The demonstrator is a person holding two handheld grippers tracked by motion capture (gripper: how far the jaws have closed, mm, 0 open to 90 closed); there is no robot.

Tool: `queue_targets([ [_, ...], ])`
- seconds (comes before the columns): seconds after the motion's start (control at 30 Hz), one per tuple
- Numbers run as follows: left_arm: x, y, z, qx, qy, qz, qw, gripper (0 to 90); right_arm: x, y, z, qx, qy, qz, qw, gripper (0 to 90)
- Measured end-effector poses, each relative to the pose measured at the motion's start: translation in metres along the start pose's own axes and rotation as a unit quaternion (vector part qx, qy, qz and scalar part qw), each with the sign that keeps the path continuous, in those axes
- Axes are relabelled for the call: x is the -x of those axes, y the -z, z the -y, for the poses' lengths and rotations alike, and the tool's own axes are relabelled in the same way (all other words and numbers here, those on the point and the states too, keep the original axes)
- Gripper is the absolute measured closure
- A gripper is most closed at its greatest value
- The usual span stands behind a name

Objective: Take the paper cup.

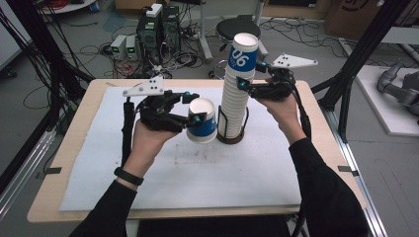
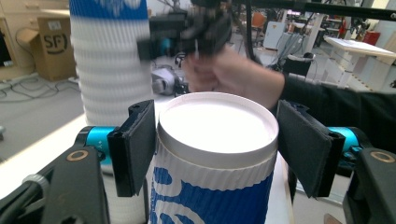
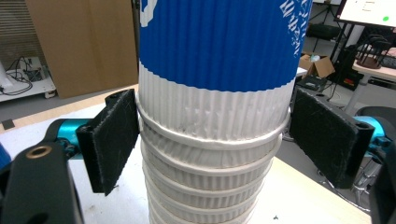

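Here, view by view:

High view, writing: the top cup (image 1: 244,52) of the stack (image 1: 236,98) carries white numerals reading "06" on a blue band.
High view, stack: it stands upright in a dark wire holder (image 1: 232,129) near the far middle of the white mat (image 1: 197,168), which covers most of the table (image 1: 74,128).
High view, left gripper (image 1: 193,108): it holds a single cup (image 1: 202,120) tilted, mouth toward the camera, just left of the stack and apart from it, above the mat.
High view, right gripper (image 1: 249,74): it sits at the upper part of the stack, jaws on either side.
High view, room: the near half of the mat is bare; the table's near edge is well apart from the holder.

Left gripper view, writing: a box (image 2: 51,46) at the back left shows "SF"; the cup's (image 2: 215,158) blue print is too cropped to read.
Left gripper view, grip: both pads (image 2: 135,147) stand at the cup just under its rim, the left touching; the gripper (image 2: 217,149) looks clamped on it.
Left gripper view, beyond: the stack (image 2: 112,60) rises at left, the other hand (image 2: 233,77) behind.

Right gripper view, writing: white print on the blue band is cut off, unreadable.
Right gripper view, grip: the gripper (image 3: 215,128) is spread; the pads (image 3: 112,140) flank the stack (image 3: 215,116) at the top cup's (image 3: 219,42) white lower part, with a narrow gap on the right.
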State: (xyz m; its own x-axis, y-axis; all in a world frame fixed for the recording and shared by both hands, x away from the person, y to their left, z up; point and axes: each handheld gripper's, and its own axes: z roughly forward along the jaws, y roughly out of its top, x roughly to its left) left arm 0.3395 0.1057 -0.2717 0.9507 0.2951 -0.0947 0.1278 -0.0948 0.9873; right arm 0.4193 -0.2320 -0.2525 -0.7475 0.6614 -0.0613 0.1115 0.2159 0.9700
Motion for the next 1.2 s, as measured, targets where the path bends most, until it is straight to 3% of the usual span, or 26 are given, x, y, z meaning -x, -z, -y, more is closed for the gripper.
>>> queue_targets([
  [0.03,0.000,0.000,0.000,0.000,0.000,0.000,1.0000,30.5,0.000,0.000,0.000,0.000,-0.001,-0.002,1.0000,16.9],
  [0.2,0.002,0.003,0.030,-0.014,0.004,-0.004,0.9999,30.5,0.000,0.000,0.000,0.001,-0.004,-0.002,1.0000,16.8],
  [0.4,0.004,0.004,0.045,-0.019,0.003,0.000,0.9998,30.5,0.000,0.005,-0.001,0.006,-0.002,-0.002,1.0000,16.8],
  [0.7,0.005,0.002,0.054,-0.032,-0.002,0.001,0.9995,30.4,0.000,0.024,0.000,0.013,0.005,0.002,0.9999,16.8],
  [0.8,0.005,0.002,0.056,-0.030,0.000,0.000,0.9996,30.4,-0.001,0.038,0.010,0.026,0.008,0.003,0.9996,16.9],
  [1.2,0.003,0.002,0.062,-0.029,-0.002,0.006,0.9996,30.4,-0.011,0.070,0.046,0.035,-0.003,-0.004,0.9994,16.9],
])
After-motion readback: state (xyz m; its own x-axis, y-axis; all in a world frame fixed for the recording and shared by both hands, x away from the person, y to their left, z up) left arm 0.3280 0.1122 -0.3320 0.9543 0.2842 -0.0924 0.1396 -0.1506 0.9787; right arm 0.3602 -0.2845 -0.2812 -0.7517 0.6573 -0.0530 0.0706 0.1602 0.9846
